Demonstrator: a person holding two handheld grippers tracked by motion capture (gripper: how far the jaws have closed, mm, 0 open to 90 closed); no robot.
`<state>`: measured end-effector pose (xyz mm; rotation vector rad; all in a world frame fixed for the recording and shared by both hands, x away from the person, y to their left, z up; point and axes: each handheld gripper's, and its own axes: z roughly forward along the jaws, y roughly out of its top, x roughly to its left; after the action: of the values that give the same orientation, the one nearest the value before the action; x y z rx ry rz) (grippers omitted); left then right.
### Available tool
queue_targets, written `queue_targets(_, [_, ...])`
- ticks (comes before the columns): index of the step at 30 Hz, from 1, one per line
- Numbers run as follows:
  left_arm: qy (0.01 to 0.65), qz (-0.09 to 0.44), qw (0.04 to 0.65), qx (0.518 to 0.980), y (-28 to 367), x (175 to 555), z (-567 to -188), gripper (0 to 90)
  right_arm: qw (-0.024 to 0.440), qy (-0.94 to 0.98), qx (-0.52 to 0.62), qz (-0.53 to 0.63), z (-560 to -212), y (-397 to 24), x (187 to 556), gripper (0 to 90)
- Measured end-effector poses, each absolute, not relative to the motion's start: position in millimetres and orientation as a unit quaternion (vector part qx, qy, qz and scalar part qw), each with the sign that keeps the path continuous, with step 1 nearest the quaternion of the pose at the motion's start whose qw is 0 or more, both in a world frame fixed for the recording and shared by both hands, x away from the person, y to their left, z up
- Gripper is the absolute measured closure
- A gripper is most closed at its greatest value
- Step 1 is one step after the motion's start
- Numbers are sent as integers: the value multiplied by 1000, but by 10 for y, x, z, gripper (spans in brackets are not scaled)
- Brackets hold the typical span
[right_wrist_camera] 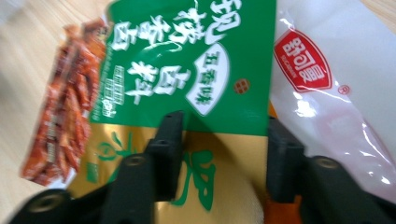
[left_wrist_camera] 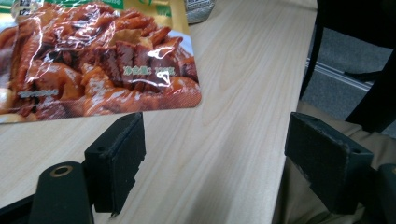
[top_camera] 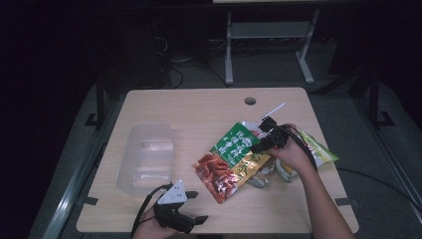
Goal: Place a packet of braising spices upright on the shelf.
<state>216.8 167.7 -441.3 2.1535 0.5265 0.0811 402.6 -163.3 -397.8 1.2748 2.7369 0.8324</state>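
We judge the work barely begun: the clear, ribbed plastic tray at the table's left holds no packet, and the snack packets lie heaped at right. The right gripper straddles the edge of the glossy green, gold and red foil pouch, its jaws half spread with no earlier grip to confirm; whether the pads press, we cannot tell. The left gripper, spread wide, rests over bare pale woodgrain table.

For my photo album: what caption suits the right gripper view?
Right gripper with fingers astride a green-and-gold snack packet, beside a clear packet with a red label.
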Motion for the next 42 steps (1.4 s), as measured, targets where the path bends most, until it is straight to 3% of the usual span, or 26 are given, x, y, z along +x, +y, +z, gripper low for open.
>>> queue_targets(2, [212,33,445,869,1681,2161,-4409,202,4,873,409,265,-3981,-1626,4028,597])
queue_targets(3, [209,37,447,869,1685,2158,-4402,202,8,876,406,261,-3972,-1613,4027,706])
queue_targets(5, [210,37,447,869,1687,2158,-4399,202,11,877,405,257,-3974,-1606,4027,713])
queue_targets(13, [216,36,445,868,1691,2169,-4404,202,6,879,402,257,-3963,-1604,4018,890])
queue_targets(29, [234,36,444,864,1721,2219,-4369,208,9,877,380,295,-3734,-1590,3860,900])
queue_targets(42, [262,37,449,854,1668,2414,-4313,225,33,878,330,346,-3191,-1554,3683,900])
